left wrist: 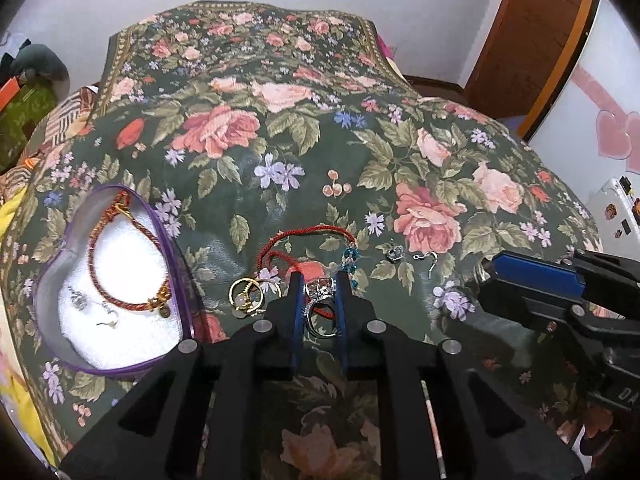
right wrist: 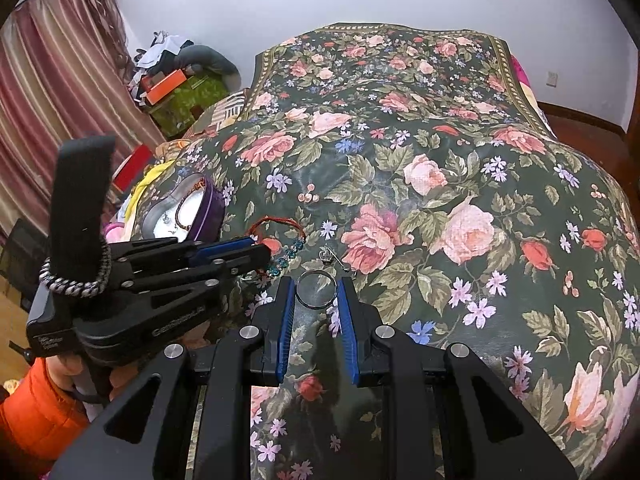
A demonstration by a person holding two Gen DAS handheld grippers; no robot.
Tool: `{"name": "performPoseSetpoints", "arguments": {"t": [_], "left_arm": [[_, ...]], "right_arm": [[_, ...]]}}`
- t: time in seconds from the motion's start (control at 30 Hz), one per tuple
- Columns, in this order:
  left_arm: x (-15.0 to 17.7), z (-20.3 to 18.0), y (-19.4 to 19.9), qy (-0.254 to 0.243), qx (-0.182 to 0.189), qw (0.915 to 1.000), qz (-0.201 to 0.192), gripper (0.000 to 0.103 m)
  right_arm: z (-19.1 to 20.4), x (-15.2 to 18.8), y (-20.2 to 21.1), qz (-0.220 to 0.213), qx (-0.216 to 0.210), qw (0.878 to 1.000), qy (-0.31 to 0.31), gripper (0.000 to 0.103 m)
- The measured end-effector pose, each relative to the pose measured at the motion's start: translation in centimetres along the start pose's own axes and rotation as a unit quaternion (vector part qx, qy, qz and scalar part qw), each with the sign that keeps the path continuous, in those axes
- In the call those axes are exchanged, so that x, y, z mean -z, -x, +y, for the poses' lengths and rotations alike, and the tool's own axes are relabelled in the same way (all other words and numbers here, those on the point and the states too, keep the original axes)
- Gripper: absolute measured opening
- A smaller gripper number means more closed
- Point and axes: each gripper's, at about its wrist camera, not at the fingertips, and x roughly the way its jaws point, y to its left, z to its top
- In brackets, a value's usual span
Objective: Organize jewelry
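A purple heart-shaped box [left wrist: 182,280] with white padding sits at the left of the floral bedspread, holding a red cord bracelet [left wrist: 120,256] and a small silver earring [left wrist: 108,318]. My left gripper [left wrist: 318,280] is shut on a silver crown ring [left wrist: 320,304], just above the cloth. Beside it lie gold rings [left wrist: 248,294], a red cord bracelet [left wrist: 304,236], a blue bead piece [left wrist: 350,260] and silver earrings [left wrist: 412,256]. My right gripper [right wrist: 316,286] is shut on a thin silver ring [right wrist: 316,290]. The box also shows in the right wrist view [right wrist: 208,208].
The floral bedspread [right wrist: 440,140] stretches far ahead and to the right. A cluttered pile with an orange box [right wrist: 166,86] and striped curtains [right wrist: 60,80] stand at the left. A wooden door [left wrist: 532,40] is at the far right.
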Motion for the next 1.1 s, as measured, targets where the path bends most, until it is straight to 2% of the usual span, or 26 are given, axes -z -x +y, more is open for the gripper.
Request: {"name": "performPoseSetpoints", "arguments": {"t": [0.57,0.83,1.1], "left_arm": [[0.3,1.8,8.2,0.021,0.009,0.9962,-0.084,0.013],[0.8,4.4,11.5,0.055,0.013,0.9916,-0.116,0.013],[1.6,7.3,13.0,0.084,0.006,0.9879,-0.130,0.013]], "right_arm": [[3.3,-1.3,1.0,-0.022,-0.006,0.999,0.026,0.020],[5.2,-1.9,0.7,-0.026,-0.014,0.999,0.038,0.020],[7.2,-2.5,-0.1,-0.025,-0.025,0.998,0.053,0.020]]}}
